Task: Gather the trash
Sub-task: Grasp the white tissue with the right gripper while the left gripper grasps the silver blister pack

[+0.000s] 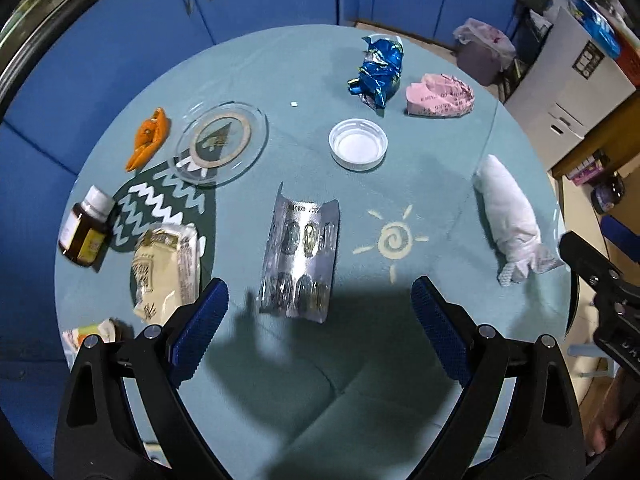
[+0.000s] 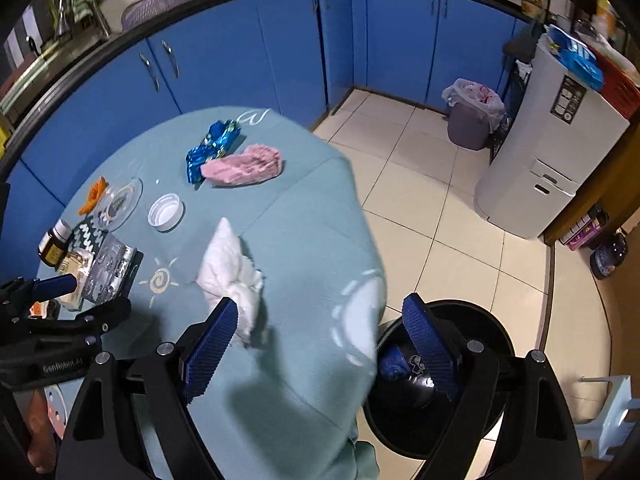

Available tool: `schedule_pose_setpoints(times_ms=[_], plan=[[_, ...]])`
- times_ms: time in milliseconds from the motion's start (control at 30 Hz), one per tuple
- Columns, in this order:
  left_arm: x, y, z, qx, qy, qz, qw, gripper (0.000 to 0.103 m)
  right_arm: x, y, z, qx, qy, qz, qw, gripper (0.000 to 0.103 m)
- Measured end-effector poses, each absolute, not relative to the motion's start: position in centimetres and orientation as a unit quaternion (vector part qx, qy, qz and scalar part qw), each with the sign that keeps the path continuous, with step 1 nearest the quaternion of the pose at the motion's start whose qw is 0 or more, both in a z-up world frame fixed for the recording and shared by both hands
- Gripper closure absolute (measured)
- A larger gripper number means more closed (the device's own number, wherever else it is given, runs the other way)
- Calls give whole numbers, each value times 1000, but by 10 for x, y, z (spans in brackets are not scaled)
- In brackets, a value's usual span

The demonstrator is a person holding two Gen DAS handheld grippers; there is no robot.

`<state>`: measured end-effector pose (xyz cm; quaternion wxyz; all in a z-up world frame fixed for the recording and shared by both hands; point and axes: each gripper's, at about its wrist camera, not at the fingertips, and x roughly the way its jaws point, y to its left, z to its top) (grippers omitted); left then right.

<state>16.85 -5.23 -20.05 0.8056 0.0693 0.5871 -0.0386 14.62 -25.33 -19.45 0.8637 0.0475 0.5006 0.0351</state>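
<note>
On the table, a soft, light white tissue (image 2: 230,276) is best pinched at its middle by the wide-open, empty right gripper (image 2: 320,344).

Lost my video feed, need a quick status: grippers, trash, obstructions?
Left gripper open, empty, over blister pack. Right gripper open, empty, beside crumpled tissue. Black bin below table edge. Nothing blocking.

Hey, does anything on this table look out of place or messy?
Yes. A crumpled blue foil wrapper and pink wrapper lie on the table, with a used blister pack and wadded white tissue.
</note>
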Motion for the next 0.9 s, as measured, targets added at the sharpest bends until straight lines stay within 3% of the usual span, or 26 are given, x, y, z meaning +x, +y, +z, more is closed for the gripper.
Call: schedule_pose_setpoints(times_ms=[300,600,667,900], plan=[[188,-41,-222,43,607,-66,790,12,164,-216,-210,24,524,41,850,21],[191,-30,-222,41,602,-66,795,30,168,-193,-215,-4,527,59,848,21],[189,-23,-220,44,600,-62,796,36,169,-192,-217,-3,530,62,846,28],[189,-14,-214,36,598,-38,800,65,162,-181,-212,-10,520,97,848,73]])
